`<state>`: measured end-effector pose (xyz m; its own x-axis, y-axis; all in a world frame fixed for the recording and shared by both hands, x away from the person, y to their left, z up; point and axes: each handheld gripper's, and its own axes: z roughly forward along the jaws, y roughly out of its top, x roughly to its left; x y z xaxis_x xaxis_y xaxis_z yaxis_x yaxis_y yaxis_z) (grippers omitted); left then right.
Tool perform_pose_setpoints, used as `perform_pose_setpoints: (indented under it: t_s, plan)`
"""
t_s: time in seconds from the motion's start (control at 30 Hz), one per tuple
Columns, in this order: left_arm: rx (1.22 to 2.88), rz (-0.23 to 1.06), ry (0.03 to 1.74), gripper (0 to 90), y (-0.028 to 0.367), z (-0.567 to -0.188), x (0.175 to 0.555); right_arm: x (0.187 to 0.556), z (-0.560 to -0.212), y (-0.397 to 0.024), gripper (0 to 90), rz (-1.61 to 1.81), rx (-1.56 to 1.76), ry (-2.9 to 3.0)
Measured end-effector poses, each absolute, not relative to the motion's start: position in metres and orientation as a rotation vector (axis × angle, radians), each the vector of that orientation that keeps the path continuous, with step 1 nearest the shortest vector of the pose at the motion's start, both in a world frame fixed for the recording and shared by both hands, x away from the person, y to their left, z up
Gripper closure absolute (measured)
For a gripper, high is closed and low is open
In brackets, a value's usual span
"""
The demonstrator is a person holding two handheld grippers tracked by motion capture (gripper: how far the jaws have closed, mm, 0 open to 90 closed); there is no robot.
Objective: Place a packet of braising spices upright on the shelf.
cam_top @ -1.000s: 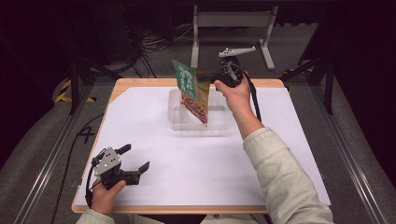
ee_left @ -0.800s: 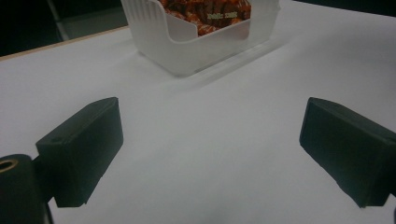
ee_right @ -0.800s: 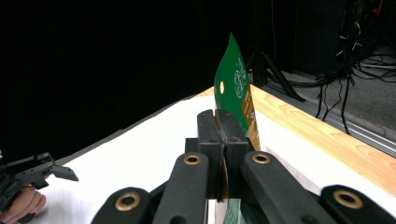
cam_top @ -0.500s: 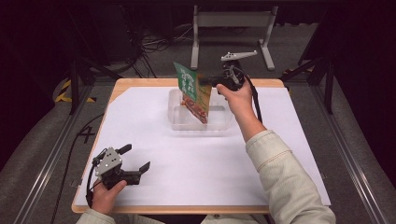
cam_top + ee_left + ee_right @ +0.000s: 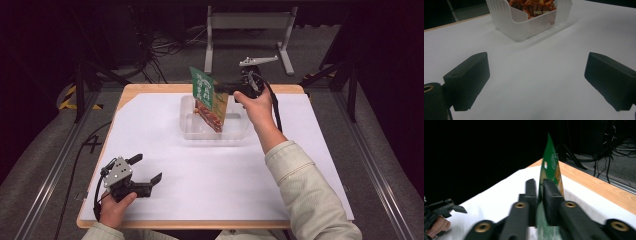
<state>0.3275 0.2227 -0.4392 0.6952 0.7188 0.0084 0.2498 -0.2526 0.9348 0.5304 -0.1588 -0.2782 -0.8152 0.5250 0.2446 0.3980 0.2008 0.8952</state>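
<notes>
The right tool (image 5: 223, 88), clamped on the snack packet (image 5: 206, 99), has lifted it slightly above the bin (image 5: 240, 131); the left tool (image 5: 148, 172) stays wide open, empty.

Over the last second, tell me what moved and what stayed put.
Little changed. The right gripper, shut on the green snack packet, shifted slightly to the right and up, so the packet hangs a touch higher over the clear plastic bin; its lower end is still at the bin. The left gripper stayed open near the table's near left corner, and the bin did not move.
</notes>
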Motion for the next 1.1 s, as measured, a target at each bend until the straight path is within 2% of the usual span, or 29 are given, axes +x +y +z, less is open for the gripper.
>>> perform_pose_setpoints:
  t_s: [0.1,0.23,0.77,1.1]
  plan:
    - [1.819,0.54,0.763,6.9,0.223,-0.439,0.328,0.529,-0.276,-0.158,59.9,1.71,0.893,2.328]
    - [1.82,0.539,0.764,6.8,0.222,-0.439,0.328,0.524,-0.272,-0.157,50.6,1.706,0.865,2.313]
    - [1.821,0.535,0.749,6.9,0.218,-0.438,0.333,0.496,-0.252,-0.174,33.5,1.7,0.783,2.256]
    - [1.827,0.522,0.726,7.0,0.21,-0.436,0.342,0.467,-0.244,-0.212,29.8,1.725,0.785,2.192]
